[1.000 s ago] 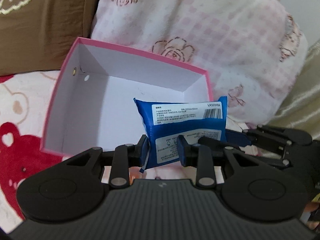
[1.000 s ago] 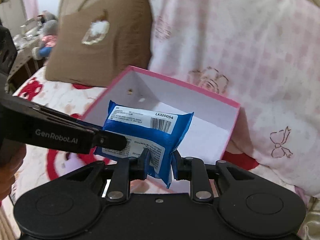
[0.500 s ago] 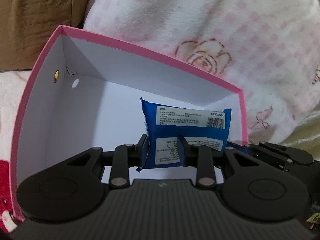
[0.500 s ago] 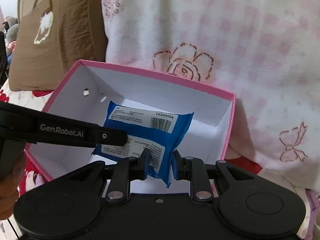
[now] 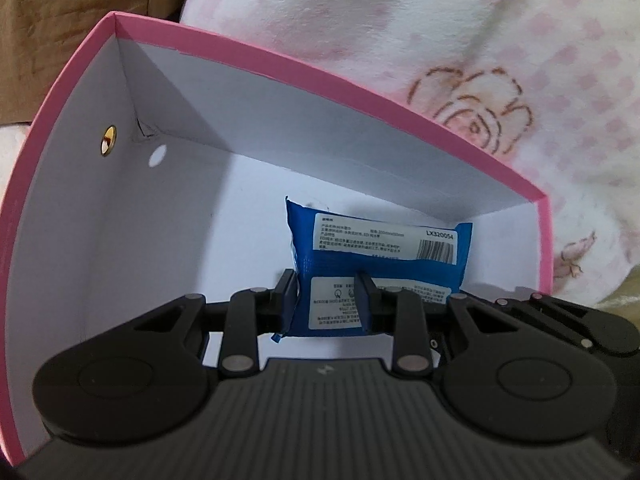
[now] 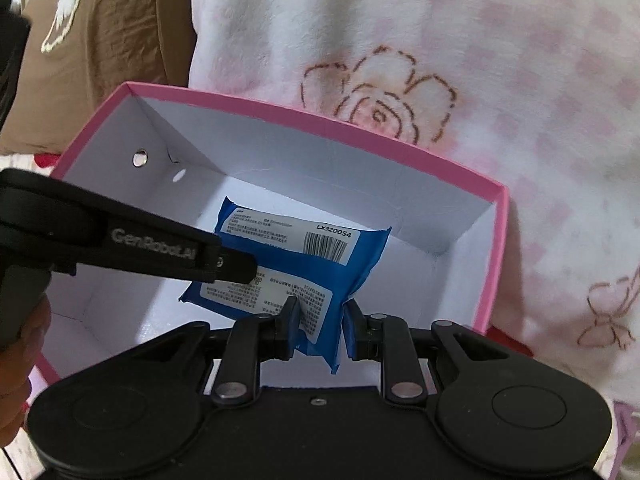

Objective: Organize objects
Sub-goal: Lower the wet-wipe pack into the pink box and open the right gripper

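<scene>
Packet point(image 5: 380, 260): blue foil pouch, crimped ends, two white printed labels, barcode and the code LX320054 on the upper one. It sits at lower centre of both views, inside the pink box point(image 5: 248, 60). Whether its underside touches the white floor cannot be told from either view.

Left gripper point(image 5: 328, 300) is clamped on the packet's near left corner; right gripper point(image 6: 320, 320) is clamped on its near right corner, foil creased between the pads. In the right wrist view the left tool enters from the left edge, and a hand point(image 6: 20, 368) shows at lower left.

Box walls white inside, pink rim, one eyelet point(image 5: 108, 141) in the upper-left wall. Bare floor lies left of the packet; the right wall stands near its right end. Pink-checked blanket point(image 6: 440, 40) rises behind the far rim, brown pillow point(image 6: 100, 32) at upper left.
</scene>
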